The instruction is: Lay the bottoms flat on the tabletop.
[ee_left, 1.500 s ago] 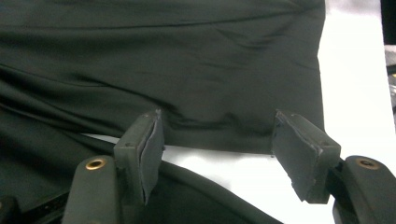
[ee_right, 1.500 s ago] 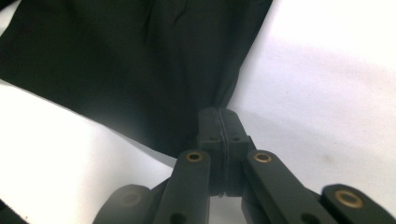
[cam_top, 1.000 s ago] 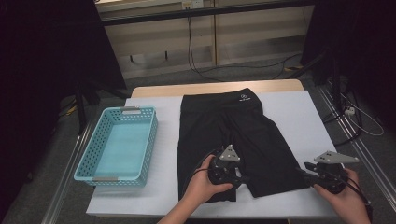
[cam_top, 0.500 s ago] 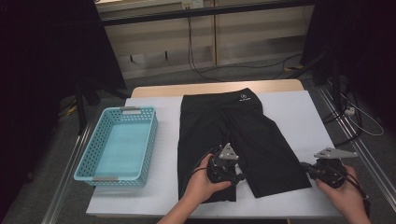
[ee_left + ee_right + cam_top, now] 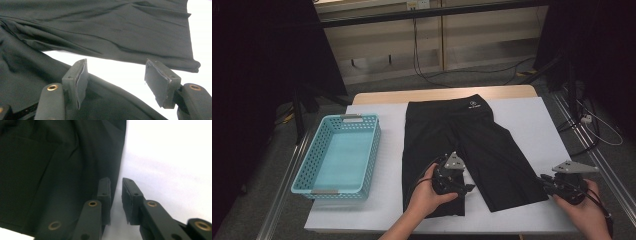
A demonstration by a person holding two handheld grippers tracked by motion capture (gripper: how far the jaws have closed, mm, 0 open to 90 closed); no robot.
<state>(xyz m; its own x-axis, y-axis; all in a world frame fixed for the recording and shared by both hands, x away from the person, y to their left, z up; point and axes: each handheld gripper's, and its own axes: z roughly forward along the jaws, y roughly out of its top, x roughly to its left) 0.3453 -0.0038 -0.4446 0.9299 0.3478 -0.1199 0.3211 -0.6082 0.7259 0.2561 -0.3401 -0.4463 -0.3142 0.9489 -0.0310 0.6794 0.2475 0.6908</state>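
Note:
A pair of black shorts lies flat on the white table, waistband at the far side. My left gripper rests on the near end of the left leg by its inner edge. In the left gripper view it is open, its jaws just opened a little wider, one pad on the fabric and bare table between the pads. My right gripper sits at the outer hem corner of the right leg. In the right gripper view it has just opened to a narrow gap, the hem edge beside its left pad, not pinched.
A turquoise perforated basket stands at the table's left. A wooden strip runs along the far edge, with cables on the floor behind. White table surface lies to the right of the shorts.
The right hand has shifted very slightly at the hem corner of the right leg. The left hand has stayed where it was on the left leg.

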